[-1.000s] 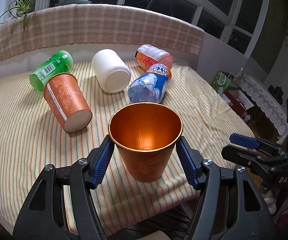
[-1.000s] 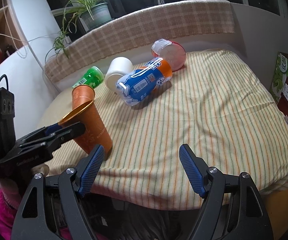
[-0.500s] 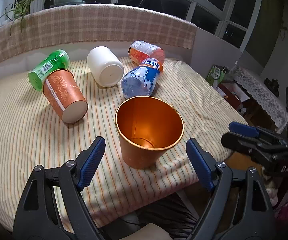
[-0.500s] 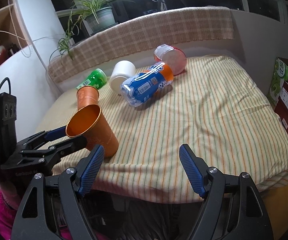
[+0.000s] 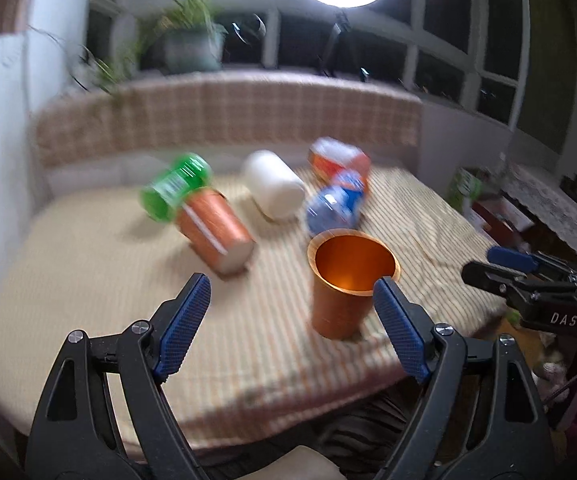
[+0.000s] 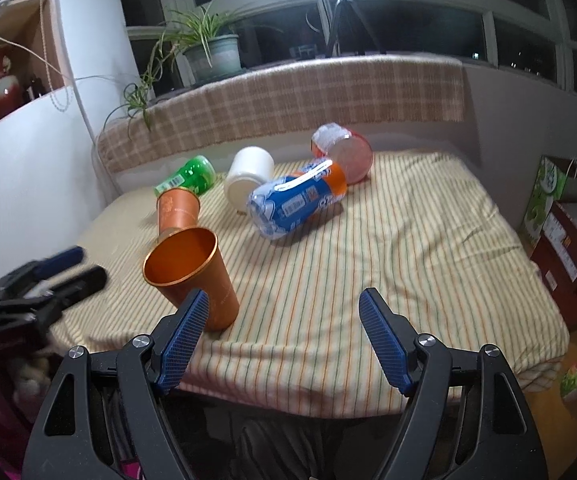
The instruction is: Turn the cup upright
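An orange cup (image 5: pixel 344 284) stands upright, mouth up, on the striped tablecloth (image 5: pixel 88 280) near the table's front edge; it also shows in the right wrist view (image 6: pixel 192 272). My left gripper (image 5: pixel 292 320) is open and empty, pulled back from the cup, which stands just ahead of its right finger. My right gripper (image 6: pixel 282 336) is open and empty, with the cup just beyond its left finger. A second orange cup (image 5: pixel 216 232) lies on its side further back, also in the right wrist view (image 6: pixel 176 212).
Lying at the back are a green bottle (image 6: pixel 188 176), a white cup (image 6: pixel 248 176), a blue-labelled bottle (image 6: pixel 296 204) and a red-capped bottle (image 6: pixel 340 152). A checked backrest (image 6: pixel 288 100) runs behind. Boxes (image 6: pixel 560 216) stand on the floor at right.
My left gripper let go of the upright orange cup, opened wide and drew back and up. The cup stays standing. The left view is blurred with motion.
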Demonstrator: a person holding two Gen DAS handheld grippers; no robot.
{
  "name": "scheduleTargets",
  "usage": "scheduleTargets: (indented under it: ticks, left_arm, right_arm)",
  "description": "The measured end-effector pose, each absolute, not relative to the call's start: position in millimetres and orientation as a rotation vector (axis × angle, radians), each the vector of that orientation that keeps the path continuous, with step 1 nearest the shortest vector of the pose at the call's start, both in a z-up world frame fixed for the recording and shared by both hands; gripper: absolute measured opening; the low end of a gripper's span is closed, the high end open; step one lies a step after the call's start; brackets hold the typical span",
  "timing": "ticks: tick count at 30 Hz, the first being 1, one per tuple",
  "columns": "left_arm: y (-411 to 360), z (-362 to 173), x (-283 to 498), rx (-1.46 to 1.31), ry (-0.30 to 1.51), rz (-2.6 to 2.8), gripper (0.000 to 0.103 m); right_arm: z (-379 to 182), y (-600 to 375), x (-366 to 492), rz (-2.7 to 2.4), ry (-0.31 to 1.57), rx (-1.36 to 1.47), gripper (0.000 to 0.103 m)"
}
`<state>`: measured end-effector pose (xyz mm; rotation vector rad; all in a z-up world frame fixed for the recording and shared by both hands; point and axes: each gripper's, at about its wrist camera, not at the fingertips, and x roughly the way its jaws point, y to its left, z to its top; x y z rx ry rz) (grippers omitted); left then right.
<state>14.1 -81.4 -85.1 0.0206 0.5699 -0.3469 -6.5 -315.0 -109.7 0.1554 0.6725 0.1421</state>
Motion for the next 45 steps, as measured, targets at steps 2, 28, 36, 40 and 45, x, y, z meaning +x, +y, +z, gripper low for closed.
scheduleTargets:
  ticks: [2, 28, 36, 40, 45]
  left_arm:
    - [-73.7, -76.9, 7.7, 0.023, 0.519, -0.297, 0.086]
    - [-60.7, -44.1, -16.3, 0.045, 0.371, -0.15, 0.103]
    - [-60.9, -42.4, -16.0, 0.044, 0.368, -0.147, 0.103]
    - [-60.4, -40.8, -15.3, 0.041, 0.367, -0.144, 0.103]
    - [-59.7, -39.7, -15.3, 0.039, 0.365, -0.143, 0.103]
  right_arm:
    - [-106.5, -309.7, -8.4, 0.125, 0.65, 0.133, 0.078]
    - [-78.2, -301.1, -23.9, -0.037, 0.446, 0.034, 0.088]
    - [-79.9, -302.7, -24.6, -0.04, 0.446, 0.041, 0.089]
    - [-81.1, -303.0, -23.8, -0.038, 0.454, 0.044, 0.089]
    - [-82.3, -302.6, -23.1, -0.038, 0.457, 0.043, 0.089]
